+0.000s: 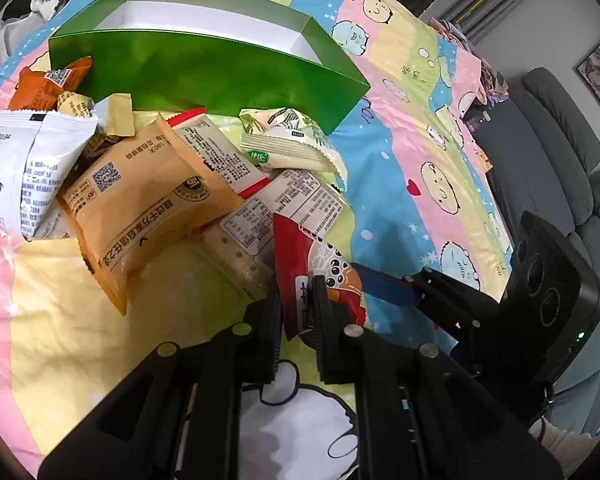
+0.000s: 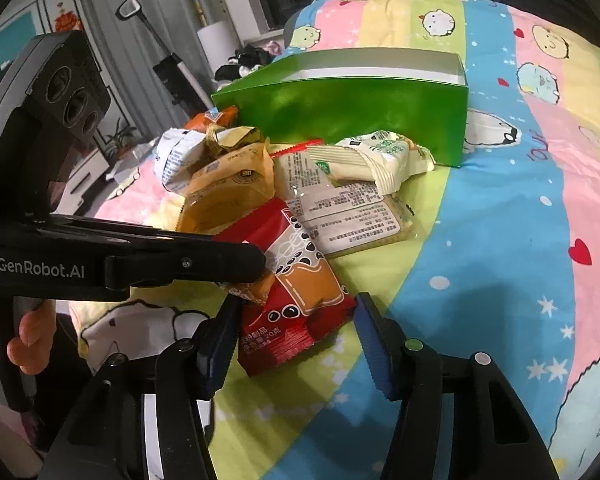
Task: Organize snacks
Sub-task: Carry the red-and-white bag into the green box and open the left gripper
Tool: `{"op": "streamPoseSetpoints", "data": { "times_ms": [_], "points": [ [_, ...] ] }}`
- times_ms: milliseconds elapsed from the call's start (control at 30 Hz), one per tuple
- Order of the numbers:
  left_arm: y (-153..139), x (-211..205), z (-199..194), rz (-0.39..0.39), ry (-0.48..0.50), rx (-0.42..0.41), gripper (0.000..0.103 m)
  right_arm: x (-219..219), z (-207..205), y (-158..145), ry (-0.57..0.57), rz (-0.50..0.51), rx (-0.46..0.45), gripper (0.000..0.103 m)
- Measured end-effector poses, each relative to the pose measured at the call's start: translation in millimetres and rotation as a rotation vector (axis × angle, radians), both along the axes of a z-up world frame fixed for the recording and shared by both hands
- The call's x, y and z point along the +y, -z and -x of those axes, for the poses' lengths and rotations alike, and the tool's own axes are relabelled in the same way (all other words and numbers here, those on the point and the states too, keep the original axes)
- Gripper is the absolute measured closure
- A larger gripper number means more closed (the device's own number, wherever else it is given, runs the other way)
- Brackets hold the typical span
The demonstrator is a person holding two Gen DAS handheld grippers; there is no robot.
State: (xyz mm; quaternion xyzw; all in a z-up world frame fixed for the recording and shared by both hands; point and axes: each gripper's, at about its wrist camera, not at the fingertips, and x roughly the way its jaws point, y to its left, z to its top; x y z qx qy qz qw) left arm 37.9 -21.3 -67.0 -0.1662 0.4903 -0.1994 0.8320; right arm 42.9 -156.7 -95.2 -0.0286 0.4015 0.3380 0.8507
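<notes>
A pile of snack packets lies on a cartoon bedsheet in front of an open green box (image 1: 204, 68), also in the right wrist view (image 2: 348, 108). My left gripper (image 1: 298, 300) is shut on a red bubble-tea packet (image 1: 320, 276) at the pile's near edge. In the right wrist view the same red packet (image 2: 296, 300) lies between my right gripper's (image 2: 296, 332) open blue-padded fingers, with the left gripper's fingers (image 2: 220, 264) pinching its left side. An orange packet (image 1: 140, 204), a white packet (image 1: 32, 164) and a green-white packet (image 1: 292, 148) lie in the pile.
The bedsheet (image 1: 420, 152) covers the whole surface. A grey sofa (image 1: 560, 152) stands to the right of the bed. Clothes (image 2: 248, 58), a white cabinet (image 2: 88, 176) and a pole stand lie beyond the bed's far left edge.
</notes>
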Motion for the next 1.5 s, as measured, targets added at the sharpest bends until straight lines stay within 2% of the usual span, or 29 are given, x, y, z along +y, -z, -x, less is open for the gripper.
{"op": "streamPoseSetpoints", "data": {
  "times_ms": [100,300,567,867,1000,1233,1300,1367,1500],
  "points": [
    [-8.4,2.1,2.6,0.017,-0.001,-0.015,0.090,0.8,3.5,-8.7,0.008,-0.003,-0.017,0.045],
    [-43.0,-2.1,1.7,-0.004,0.021,-0.111,0.090,1.3,3.8,-42.6,0.012,0.001,-0.097,0.045],
    [-78.5,-0.3,-38.0,-0.025,0.017,-0.196,0.090,4.5,-33.1,-80.0,0.024,-0.021,-0.175,0.045],
    [-93.6,24.3,-103.8,0.015,-0.025,-0.192,0.090,22.8,-97.2,-100.4,0.034,-0.015,-0.205,0.045],
    [-86.6,33.8,-131.3,0.037,-0.057,-0.156,0.090,33.4,-121.9,-96.1,0.037,-0.002,-0.192,0.045],
    [-72.7,37.3,-160.4,0.023,-0.094,-0.111,0.089,43.3,-154.1,-79.7,0.046,0.015,-0.150,0.043],
    [-68.1,37.8,-166.3,0.015,-0.114,-0.090,0.083,45.5,-159.1,-74.8,0.051,0.025,-0.136,0.042],
    [-63.8,38.3,-169.9,-0.018,-0.147,-0.080,0.050,45.6,-163.8,-70.7,0.069,0.034,-0.126,0.040],
    [-66.3,41.9,-168.3,-0.042,-0.167,-0.098,0.045,34.1,-163.8,-69.6,0.098,0.002,-0.108,0.038]
  ]
}}
